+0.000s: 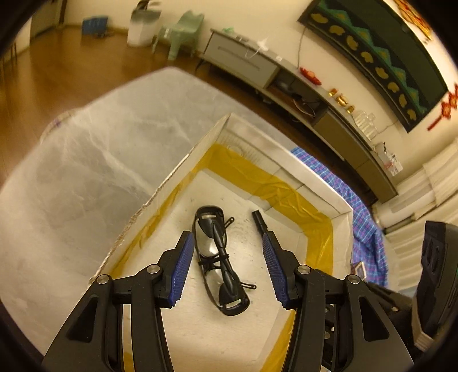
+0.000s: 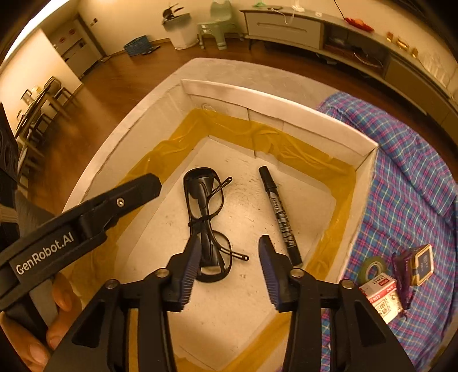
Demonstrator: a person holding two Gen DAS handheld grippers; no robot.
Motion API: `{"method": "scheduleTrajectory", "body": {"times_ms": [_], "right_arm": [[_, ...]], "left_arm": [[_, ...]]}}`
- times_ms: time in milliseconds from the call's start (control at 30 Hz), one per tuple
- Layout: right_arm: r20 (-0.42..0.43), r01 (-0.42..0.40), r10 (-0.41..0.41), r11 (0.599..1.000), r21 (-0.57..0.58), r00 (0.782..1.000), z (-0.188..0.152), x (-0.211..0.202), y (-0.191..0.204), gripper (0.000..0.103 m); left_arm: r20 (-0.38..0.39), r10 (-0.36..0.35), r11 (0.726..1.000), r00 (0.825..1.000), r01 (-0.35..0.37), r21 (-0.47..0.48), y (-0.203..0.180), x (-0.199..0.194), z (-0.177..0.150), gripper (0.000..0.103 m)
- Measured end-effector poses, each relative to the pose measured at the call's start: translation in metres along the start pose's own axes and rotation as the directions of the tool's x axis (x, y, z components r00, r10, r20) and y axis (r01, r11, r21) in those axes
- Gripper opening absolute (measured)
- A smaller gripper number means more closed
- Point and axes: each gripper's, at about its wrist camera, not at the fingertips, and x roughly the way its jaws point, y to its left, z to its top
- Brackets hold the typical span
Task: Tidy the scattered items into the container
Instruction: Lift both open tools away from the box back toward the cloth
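Note:
A white foam box lined with yellow tape holds black glasses and a black marker. My left gripper is open and empty, hovering over the glasses inside the box. My right gripper is open and empty above the box floor, its fingers either side of the glasses' near lens. The left gripper's body shows at the left of the right wrist view. On the plaid cloth right of the box lie a tape roll, a small red-and-white box and a purple packet.
The box sits on a grey marble-look table. A long TV cabinet runs along the far wall, with a green stool and a white bin on the wooden floor.

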Motion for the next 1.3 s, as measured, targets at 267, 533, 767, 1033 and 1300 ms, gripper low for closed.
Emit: {"method": "scheduleTrajectory", "body": {"times_ms": [267, 533, 767, 1033, 1300], "right_arm": [[0.048, -0.043, 0.044, 0.999, -0.03, 0.998, -0.022, -0.027, -0.001, 0.048], [0.142, -0.085, 0.089, 0.996, -0.039, 0.986, -0.041, -0.058, -0.002, 0.049], [0.21, -0.09, 0.104, 0.993, -0.078, 0.972, -0.06, -0.081, 0.005, 0.055], [0.279, -0.085, 0.127, 0.984, -0.156, 0.952, -0.086, -0.102, 0.02, 0.055], [0.362, -0.067, 0.142, 0.975, -0.212, 0.921, -0.113, -0.119, 0.027, 0.058]], "left_arm": [[0.123, 0.032, 0.995, 0.992, -0.043, 0.091, -0.017, -0.041, -0.013, 0.053], [0.227, 0.022, 0.985, 0.974, -0.06, 0.161, -0.028, -0.074, -0.028, 0.053], [0.297, -0.01, 0.982, 0.955, -0.046, 0.181, -0.032, -0.098, -0.039, 0.053], [0.314, -0.054, 0.978, 0.948, -0.013, 0.207, -0.04, -0.109, -0.051, 0.053], [0.349, -0.086, 0.969, 0.933, -0.002, 0.246, -0.053, -0.123, -0.063, 0.053]]}}
